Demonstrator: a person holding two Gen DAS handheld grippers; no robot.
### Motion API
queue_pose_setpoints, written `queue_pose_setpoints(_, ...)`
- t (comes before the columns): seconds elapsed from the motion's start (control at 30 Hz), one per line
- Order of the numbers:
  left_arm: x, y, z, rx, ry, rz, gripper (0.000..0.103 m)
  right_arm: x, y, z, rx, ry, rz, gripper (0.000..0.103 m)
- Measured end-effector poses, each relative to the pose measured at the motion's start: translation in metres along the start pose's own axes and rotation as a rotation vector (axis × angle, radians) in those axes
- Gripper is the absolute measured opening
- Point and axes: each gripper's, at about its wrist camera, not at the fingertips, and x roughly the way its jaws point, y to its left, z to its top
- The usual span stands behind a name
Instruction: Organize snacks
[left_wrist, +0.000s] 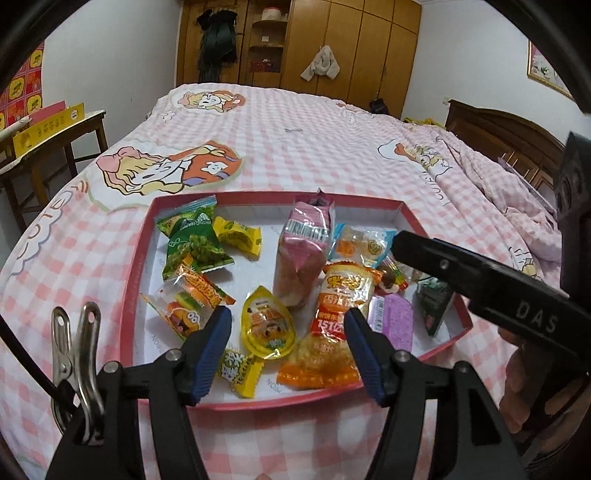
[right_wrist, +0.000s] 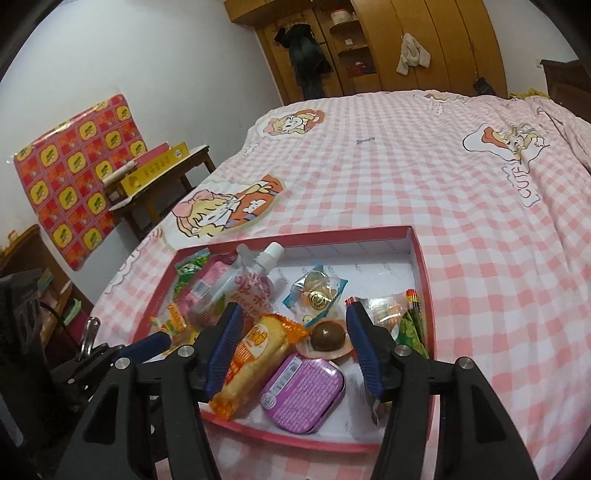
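Shallow red cardboard box with white lining (left_wrist: 136, 258) sits on pink-and-white checked bedspread with cartoon prints (left_wrist: 295, 147); we see snacks lying loose inside. Green pea packet (left_wrist: 192, 243) toward far left corner, tall pink wrapped cake (left_wrist: 301, 251) standing mid-box, orange rice-cracker packet (right_wrist: 251, 354) beside purple flat tin (right_wrist: 303, 393), brown ball sweet (right_wrist: 328, 338) just behind tin. Our left gripper (left_wrist: 290, 325) hangs over near edge, blue pads spread, nothing pinched. Our right gripper (right_wrist: 293, 325) likewise spread, empty, above cracker packet and tin. Wooden wardrobe (left_wrist: 332, 44) beyond bed.
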Motion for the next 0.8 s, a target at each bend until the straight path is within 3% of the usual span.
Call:
queue_pose_setpoints(0.4, -0.033, 0.001, -0.020, -0.045, 0.004, 0.024, 0.067, -0.039, 0.016, -0.034, -0.028, -0.007, -0.024, 0.060)
queue_pose_setpoints(0.5, -0.040, -0.002, -0.027, -0.043, 0.014, 0.039, 0.067, -0.045, 0.020, -0.043, -0.039, -0.001, -0.040, 0.067)
queue_pose_setpoints(0.7, -0.046, -0.004, -0.045, -0.055, 0.042, 0.062, 0.067, -0.054, 0.022, -0.060, -0.037, 0.015, -0.058, 0.068)
queue_pose_setpoints(0.8, -0.046, -0.001, -0.053, -0.071, 0.040, 0.078, 0.075, -0.056, 0.020, -0.068, -0.034, 0.025, -0.074, 0.074)
